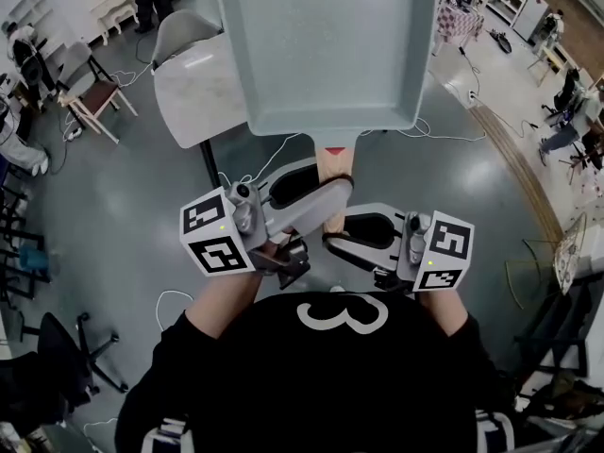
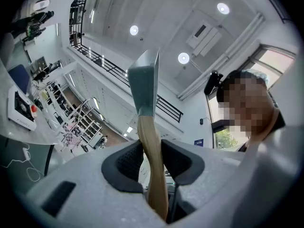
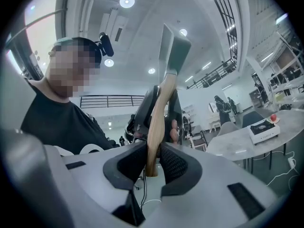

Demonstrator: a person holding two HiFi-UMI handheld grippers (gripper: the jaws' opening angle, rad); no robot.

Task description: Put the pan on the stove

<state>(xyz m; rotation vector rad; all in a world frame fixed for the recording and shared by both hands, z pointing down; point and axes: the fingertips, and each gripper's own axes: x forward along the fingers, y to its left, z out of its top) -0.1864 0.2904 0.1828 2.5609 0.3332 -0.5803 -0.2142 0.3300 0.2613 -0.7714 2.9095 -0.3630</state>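
Pale table point(image 1: 189, 97), grey floor point(image 1: 123, 215) beneath pan point(image 1: 326, 45)

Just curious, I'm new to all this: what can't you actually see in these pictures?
- Pan: far rim cut off by the head view's top edge.
- Table: head view, largely hidden behind the pan.
- White box: right gripper view, too small to identify.

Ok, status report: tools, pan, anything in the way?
Left tool shut on pan handle. Right tool shut on it too. Pan aloft, off the stove. No obstruction visible.
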